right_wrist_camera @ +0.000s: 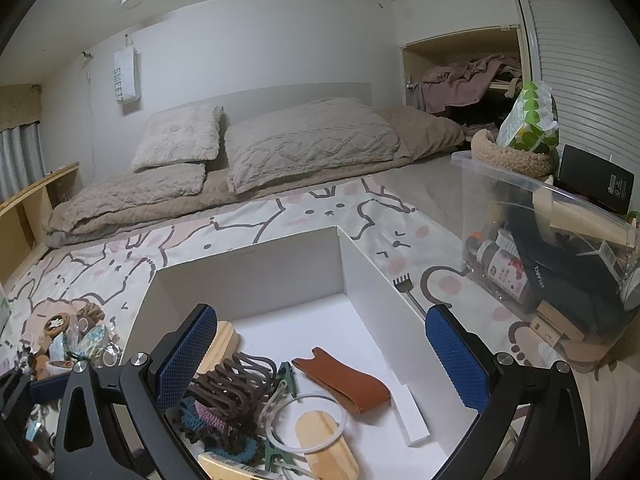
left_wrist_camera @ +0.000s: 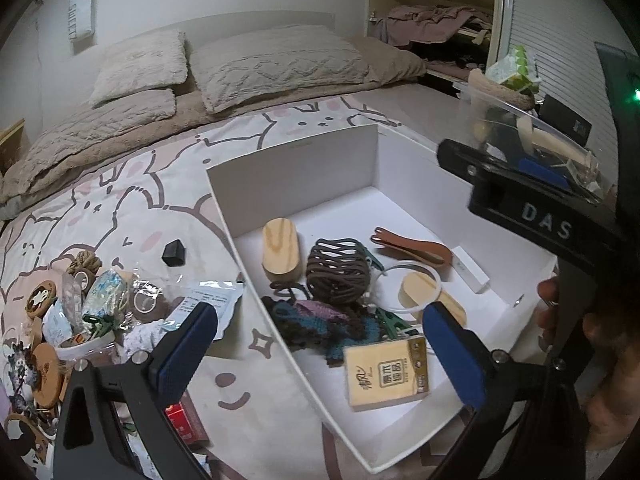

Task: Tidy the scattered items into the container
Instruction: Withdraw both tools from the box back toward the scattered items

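Roughly halfway through, I'd say. The white box (left_wrist_camera: 296,168) sitting on the bed (left_wrist_camera: 120,200) already has a decent haul in it: two smooth oval wooden blocks (left_wrist_camera: 280,248), a dark wiry cage-like ball (left_wrist_camera: 338,276), a flat brown leather piece (left_wrist_camera: 412,246), a thin white ring (left_wrist_camera: 412,288), some knitted teal and purple bits, green clips and a tan printed card (left_wrist_camera: 386,372) lying near the front wall. Still left out on the bunny-print cover just to the left of the box is the scattered pile (left_wrist_camera: 92,308) — crinkly clear plastic wrappers, round wooden coasters, a knot of rope, a printed paper sheet, plus a small black block (left_wrist_camera: 174,254) a little apart. The left tongs (left_wrist_camera: 320,340) are spread wide with nothing between the blue textured pads, straddling the box's near wall above the card. The right tongs (right_wrist_camera: 320,356) are wide and empty too, hovering over the box — so my guess is the next pick comes from that pile.
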